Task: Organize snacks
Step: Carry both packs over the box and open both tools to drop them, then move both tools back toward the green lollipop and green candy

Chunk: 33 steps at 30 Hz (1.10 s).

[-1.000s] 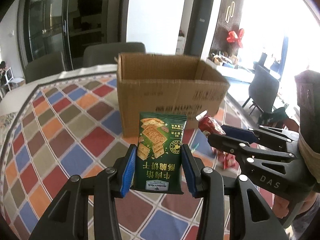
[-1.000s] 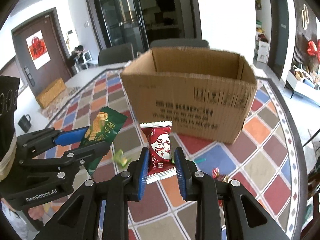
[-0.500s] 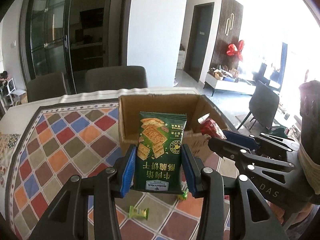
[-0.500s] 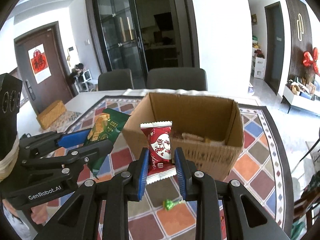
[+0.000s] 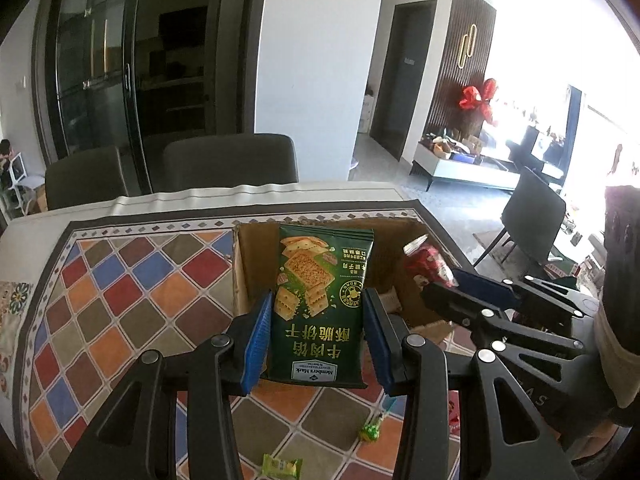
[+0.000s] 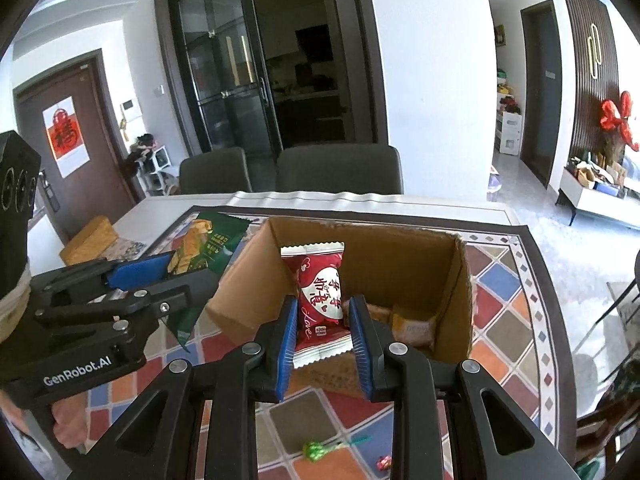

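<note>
Both tongs rose over box — only right view shows lollipop.

The cardboard box stands on the patterned tablecloth, and two chairs stand behind the box at the far table edge. Snack packets lie in the box. Above the box's near wall the right gripper holds a candy packet. Left of the box the left gripper holds a cracker packet. Before the box a lollipop lies on the cloth.
</note>
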Each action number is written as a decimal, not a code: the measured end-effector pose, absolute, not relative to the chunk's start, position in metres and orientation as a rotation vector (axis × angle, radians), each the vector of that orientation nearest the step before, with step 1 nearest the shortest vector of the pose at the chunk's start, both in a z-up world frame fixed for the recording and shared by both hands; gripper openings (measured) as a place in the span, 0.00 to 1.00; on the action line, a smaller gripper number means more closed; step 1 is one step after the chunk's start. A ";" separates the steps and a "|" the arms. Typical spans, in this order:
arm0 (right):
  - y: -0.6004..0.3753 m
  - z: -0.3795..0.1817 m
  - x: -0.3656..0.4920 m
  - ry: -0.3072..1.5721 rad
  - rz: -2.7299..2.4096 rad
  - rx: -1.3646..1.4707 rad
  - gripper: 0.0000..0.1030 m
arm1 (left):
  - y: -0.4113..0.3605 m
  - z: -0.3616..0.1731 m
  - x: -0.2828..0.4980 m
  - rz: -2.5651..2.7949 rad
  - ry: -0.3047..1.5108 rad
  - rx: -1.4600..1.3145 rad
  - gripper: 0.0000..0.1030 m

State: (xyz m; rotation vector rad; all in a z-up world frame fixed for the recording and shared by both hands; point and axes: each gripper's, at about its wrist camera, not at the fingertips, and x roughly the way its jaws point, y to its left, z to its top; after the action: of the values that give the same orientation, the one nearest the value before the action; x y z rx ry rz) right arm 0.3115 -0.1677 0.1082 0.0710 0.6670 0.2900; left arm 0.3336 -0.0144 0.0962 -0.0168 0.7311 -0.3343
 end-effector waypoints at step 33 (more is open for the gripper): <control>-0.163 0.092 0.291 0.670 0.264 0.059 0.42 | -0.002 0.077 0.289 -0.252 0.700 0.047 0.64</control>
State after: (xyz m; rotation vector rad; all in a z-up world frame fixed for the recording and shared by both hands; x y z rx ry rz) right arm 0.2913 -0.1632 0.0924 0.0594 0.6699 0.2644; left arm 0.2889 -0.0017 0.0772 0.0471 0.6998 -0.2517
